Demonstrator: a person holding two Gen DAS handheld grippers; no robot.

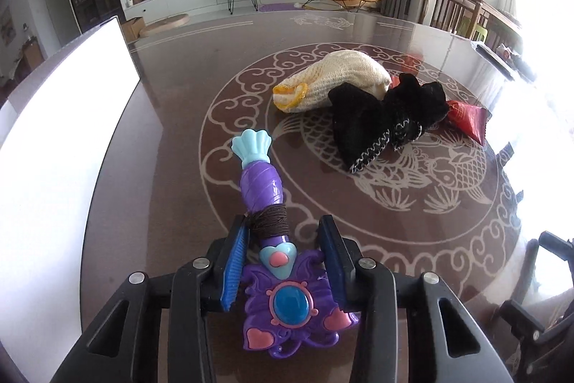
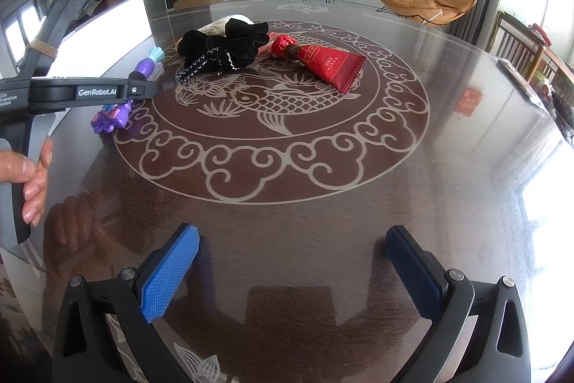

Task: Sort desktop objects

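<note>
A purple toy wand [image 1: 265, 203] with a light-blue shell tip lies between the blue pads of my left gripper [image 1: 283, 232]. The jaws are close around its thread-wrapped neck and seem to grip it. The wand also shows in the right wrist view [image 2: 123, 96], partly hidden by the left gripper's body. A cream knitted glove [image 1: 337, 79], a black knitted glove [image 1: 380, 117] [image 2: 222, 51] and a red snack packet [image 1: 468, 119] [image 2: 326, 63] lie in a cluster at the table's middle. My right gripper [image 2: 292, 261] is open and empty above the near table.
The round dark table [image 2: 287, 221] has a glass top with a white fish pattern. A white board [image 1: 61, 146] stands at the left edge. A small red paper [image 2: 470, 101] lies at the right. Wooden chairs stand beyond the right rim.
</note>
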